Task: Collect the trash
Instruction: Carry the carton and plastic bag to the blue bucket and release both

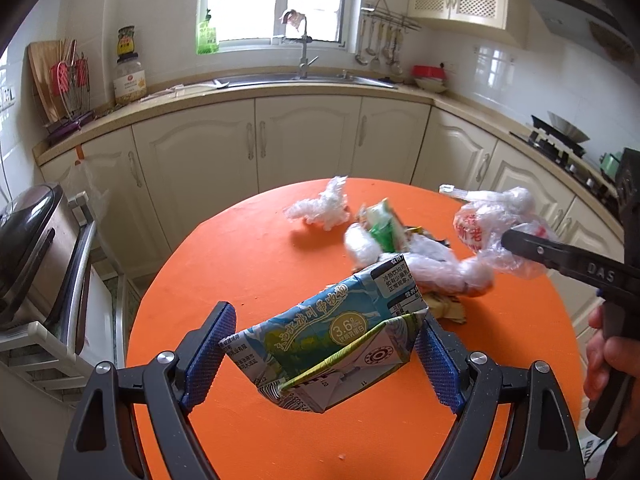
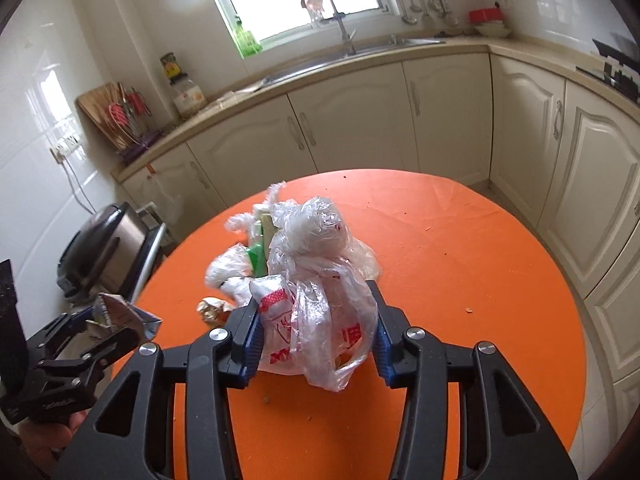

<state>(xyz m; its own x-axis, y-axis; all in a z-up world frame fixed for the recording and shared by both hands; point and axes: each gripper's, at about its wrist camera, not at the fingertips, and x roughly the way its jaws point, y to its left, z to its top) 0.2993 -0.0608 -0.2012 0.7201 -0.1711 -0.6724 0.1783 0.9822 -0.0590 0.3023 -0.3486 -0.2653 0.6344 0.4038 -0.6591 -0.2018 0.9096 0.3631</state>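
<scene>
My left gripper (image 1: 320, 356) is shut on a crushed blue-green milk carton (image 1: 332, 332) and holds it above the round orange table (image 1: 240, 264). My right gripper (image 2: 316, 336) is shut on a clear plastic bag with red print (image 2: 316, 304), lifted off the table; it also shows in the left wrist view (image 1: 492, 232). More trash lies mid-table: crumpled clear plastic (image 1: 320, 208), a green-white packet (image 1: 384, 224) and a small gold wrapper (image 2: 212, 308). The left gripper with the carton (image 2: 120, 312) shows at the left of the right wrist view.
Cream cabinets (image 1: 304, 136) and a counter with a sink (image 1: 304, 78) run behind the table. A dark appliance on a rack (image 1: 28, 240) stands at the left. A stove (image 1: 560, 140) is at the right. Crumbs dot the table's right side (image 2: 468, 310).
</scene>
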